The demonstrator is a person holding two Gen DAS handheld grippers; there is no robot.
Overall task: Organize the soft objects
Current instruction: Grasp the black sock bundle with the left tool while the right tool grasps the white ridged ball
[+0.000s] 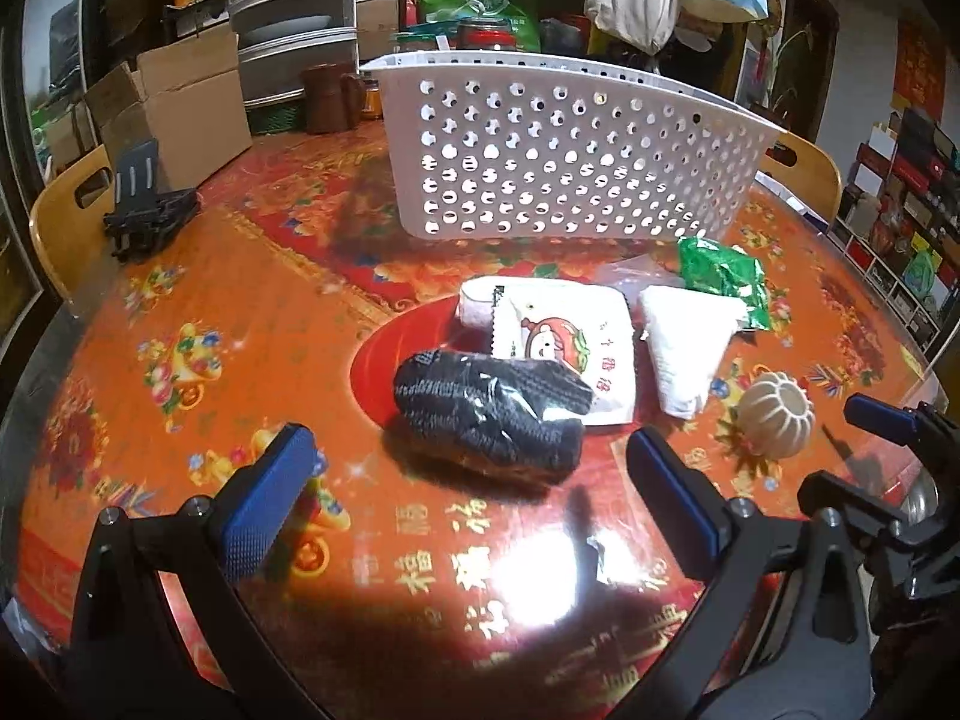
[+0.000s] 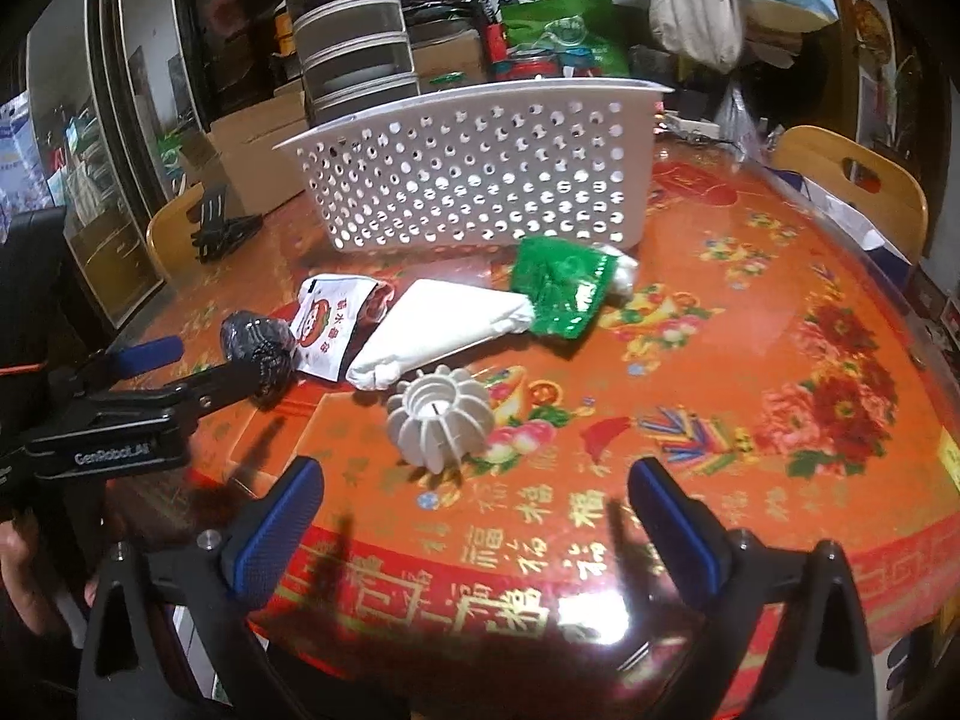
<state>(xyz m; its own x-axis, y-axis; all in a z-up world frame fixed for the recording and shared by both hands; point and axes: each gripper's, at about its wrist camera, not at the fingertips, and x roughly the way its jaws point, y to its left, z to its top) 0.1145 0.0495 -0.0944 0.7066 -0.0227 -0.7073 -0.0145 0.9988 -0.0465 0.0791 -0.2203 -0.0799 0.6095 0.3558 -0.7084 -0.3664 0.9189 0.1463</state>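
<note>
Left claw, spread wide and gripping nothing, hovers just short of the black knit bundle lying on the table. Right claw, likewise spread, faces the white ribbed ball; the perforated basket stands behind.

On the red-orange table patterned with flowers and gold characters, a white hole-dotted basket stands at twelve o'clock, with a black knit bundle, a white cartoon-printed packet, a plain white cloth, a glossy green packet and a cream ribbed ball.
</note>
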